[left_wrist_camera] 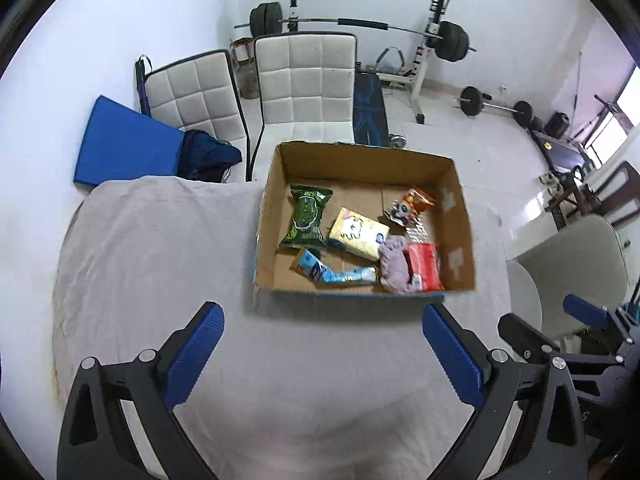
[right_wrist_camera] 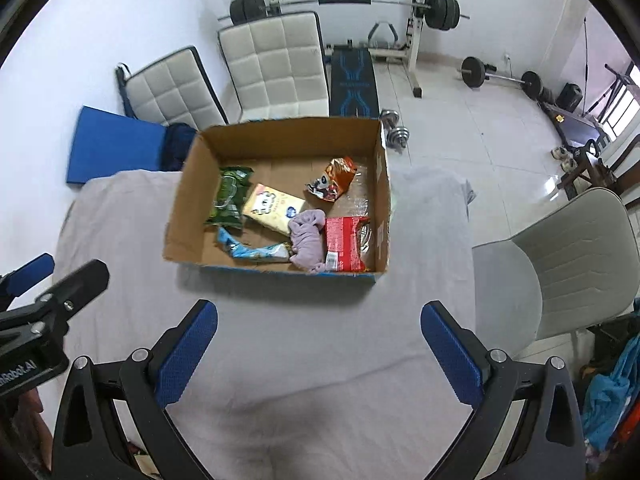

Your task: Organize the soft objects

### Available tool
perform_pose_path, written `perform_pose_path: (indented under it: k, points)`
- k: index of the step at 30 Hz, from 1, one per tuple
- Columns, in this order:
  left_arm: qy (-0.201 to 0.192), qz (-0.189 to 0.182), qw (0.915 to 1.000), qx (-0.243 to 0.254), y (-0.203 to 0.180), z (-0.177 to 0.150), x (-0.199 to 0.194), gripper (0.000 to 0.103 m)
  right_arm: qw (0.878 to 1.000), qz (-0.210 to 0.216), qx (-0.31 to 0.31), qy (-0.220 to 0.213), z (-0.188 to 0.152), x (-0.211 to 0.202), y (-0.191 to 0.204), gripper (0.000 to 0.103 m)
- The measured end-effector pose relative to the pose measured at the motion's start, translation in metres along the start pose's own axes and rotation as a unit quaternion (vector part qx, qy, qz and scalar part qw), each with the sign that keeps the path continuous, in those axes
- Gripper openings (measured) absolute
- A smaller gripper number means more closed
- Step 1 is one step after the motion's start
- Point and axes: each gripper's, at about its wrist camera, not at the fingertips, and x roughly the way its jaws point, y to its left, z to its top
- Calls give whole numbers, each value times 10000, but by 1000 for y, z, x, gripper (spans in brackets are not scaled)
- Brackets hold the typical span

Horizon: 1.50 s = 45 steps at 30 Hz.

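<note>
Left hand-held gripper (left_wrist_camera: 322, 344): closest to the left wrist camera, its two blue-padded fingers (left_wrist_camera: 196, 354) spread wide apart with nothing between them, hovering over the cloth in front of the box.
Right hand-held gripper (right_wrist_camera: 318, 342): closest to the right wrist camera, its blue pads equally wide apart and holding nothing; it also shows at the right edge of the left view, beside the left one.
Bench (left_wrist_camera: 152, 248): covered by a pale grey wrinkled cloth, which carries the box.
Cardboard box (left_wrist_camera: 460, 216): open-topped, brown, standing on the far part of the bench just beyond both grippers; all the soft items lie inside it.
Green snack bag (left_wrist_camera: 306, 216): at the left of the box floor, lying lengthwise.
Yellow tissue pack (left_wrist_camera: 358, 232): in the middle, tilted, just beside the green bag.
Orange snack packet (left_wrist_camera: 410, 206): toward the far right corner, apart from the others.
Lilac cloth (left_wrist_camera: 394, 264): crumpled at the near right, touching the tissue pack and the red packet.
Red packet (left_wrist_camera: 425, 266): against the right wall, near corner, just beside the lilac cloth.
Blue and white packet (left_wrist_camera: 332, 272): along the near wall, left of the lilac cloth.
White padded chairs (left_wrist_camera: 306, 80): two, behind the bench, backs toward the wall.
Blue mat (left_wrist_camera: 124, 142): leaning by the wall at the left.
Barbell rack (left_wrist_camera: 428, 40): against the far wall with loaded weight plates.
Grey plastic chair (right_wrist_camera: 560, 260): right of the bench.
</note>
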Motion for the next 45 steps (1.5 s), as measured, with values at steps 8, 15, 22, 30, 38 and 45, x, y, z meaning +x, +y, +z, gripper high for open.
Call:
perform_pose_path:
  k: [8,15,22,30,38,45]
  points:
    - [-270,83,9995,-164,9,-25,-64,102,9994,193,105,-283,-34,-80,1,103]
    - [-347,78,9988,-335,16,-48,-100,102,9987,276,-11,-434,-62,-128,7,103]
    - [-462,188,9982,-319,10,-61,-115,102,9985,112,107,-533,-67,-137,-2,103]
    - [-674,362,9966,-293,6,-49,-101,102,9965,-200,203,-780,-44,-125,-13,103]
    - [-828,448,9952,-251,3,-29,-93,102,9953,-319,175,-894,-19,-114,-11,103]
    - [-871,480,9948,-196,3,-20,-89,102,9956,-369,190,-843,-10,-105,-10,103]
